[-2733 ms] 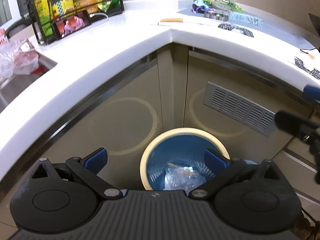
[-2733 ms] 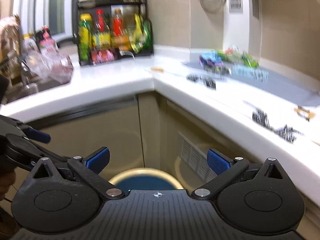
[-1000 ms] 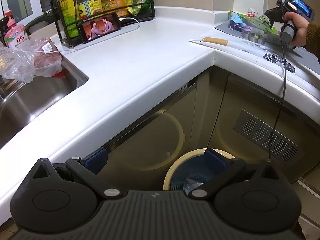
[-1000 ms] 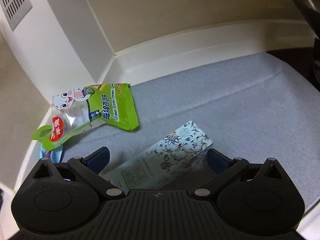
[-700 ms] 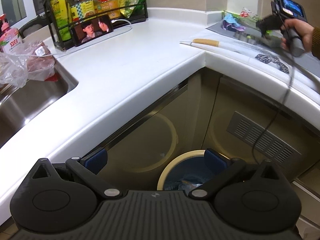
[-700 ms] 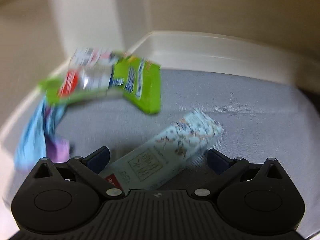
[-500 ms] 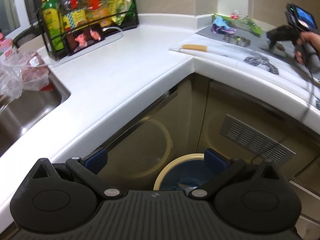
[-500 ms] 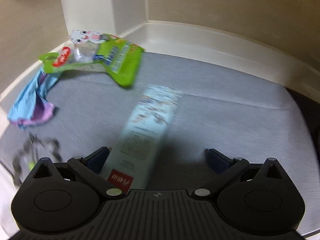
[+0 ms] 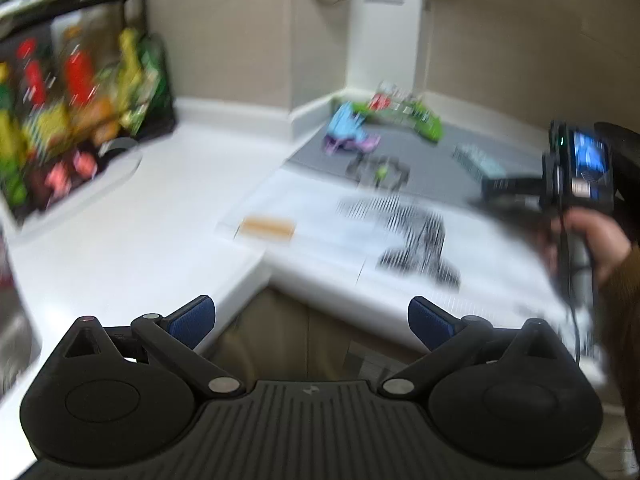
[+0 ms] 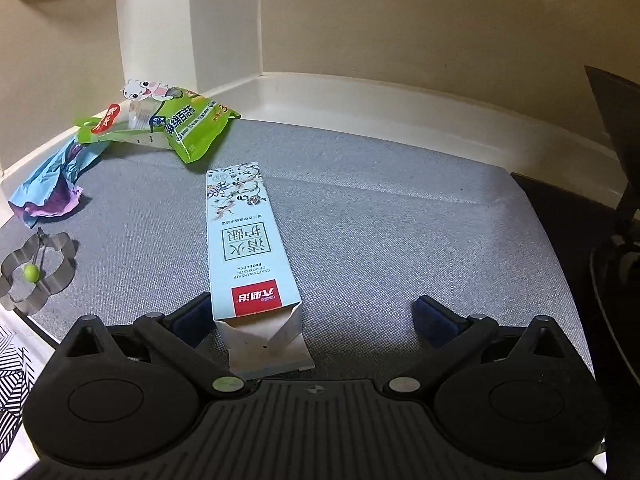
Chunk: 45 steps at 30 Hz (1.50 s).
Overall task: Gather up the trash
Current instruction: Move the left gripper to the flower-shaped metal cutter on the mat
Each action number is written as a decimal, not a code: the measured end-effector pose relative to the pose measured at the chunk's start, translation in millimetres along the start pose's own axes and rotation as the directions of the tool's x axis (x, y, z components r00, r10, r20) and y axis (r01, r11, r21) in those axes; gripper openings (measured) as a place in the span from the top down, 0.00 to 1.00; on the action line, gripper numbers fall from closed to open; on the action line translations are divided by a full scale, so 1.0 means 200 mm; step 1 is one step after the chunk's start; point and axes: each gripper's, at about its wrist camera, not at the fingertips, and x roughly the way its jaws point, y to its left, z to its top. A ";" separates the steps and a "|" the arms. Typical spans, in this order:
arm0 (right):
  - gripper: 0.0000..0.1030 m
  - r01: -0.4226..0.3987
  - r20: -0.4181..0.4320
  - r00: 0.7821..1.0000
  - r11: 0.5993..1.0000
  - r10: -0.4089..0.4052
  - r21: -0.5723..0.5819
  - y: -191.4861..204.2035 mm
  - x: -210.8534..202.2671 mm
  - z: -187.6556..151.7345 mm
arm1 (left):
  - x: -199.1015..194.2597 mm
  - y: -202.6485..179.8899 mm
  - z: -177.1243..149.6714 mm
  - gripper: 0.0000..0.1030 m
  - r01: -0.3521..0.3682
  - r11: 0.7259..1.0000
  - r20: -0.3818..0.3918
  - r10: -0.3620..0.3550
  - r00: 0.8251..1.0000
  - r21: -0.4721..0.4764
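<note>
One carton [image 10: 248,248] is the item in hand: long pale-blue box, lying flat on grey mat [image 10: 400,216], near end w/ torn flap between the right gripper [image 10: 312,316] fingers. Jaws stand wide apart; left pad just beside the carton's edge, possibly touching, right pad well clear. Nothing clamped yet.

Other trash further back on mat: green pouch [image 10: 180,128] near the wall corner, blue-purple wrapper [image 10: 48,188] to its left. Metal flower-shaped ring [image 10: 36,268] w/ a small green ball sits at the mat's left edge; trash or not, can't tell.

Left gripper [image 9: 312,316] hangs over the white counter [image 9: 140,220] corner, jaws apart, empty; view badly blurred. Hand [image 9: 592,240] w/ the right tool shows there, by the mat.

Step, by my judgement: approach to grasp the carton, pick not begun. Next move calls for shifting left to centre the carton, then closing across its width. Risk: flap end is soft, may crush or slip
</note>
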 end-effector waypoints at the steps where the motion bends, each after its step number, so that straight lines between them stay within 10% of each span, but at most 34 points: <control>1: 0.00 0.000 0.000 1.000 1.000 0.000 0.000 0.00 0.00 0.00 | 0.04 -0.04 0.06 0.00 0.003 1.000 0.015 -0.003 1.000 0.011; 11: 0.00 -0.011 0.002 1.000 1.000 0.011 -0.016 0.02 0.02 0.01 | 0.71 -0.33 0.52 0.00 -0.005 0.999 -0.009 0.004 1.000 -0.050; 23: 0.00 -0.013 0.002 1.000 1.000 0.013 -0.018 0.03 0.03 0.01 | 1.27 -0.47 0.59 0.00 -0.101 0.995 -0.097 0.101 0.990 -0.003; 45: 0.00 -0.028 0.001 1.000 0.999 0.028 -0.025 0.05 0.03 0.01 | 1.32 -0.39 0.54 0.00 -0.064 0.994 0.001 0.064 0.998 -0.088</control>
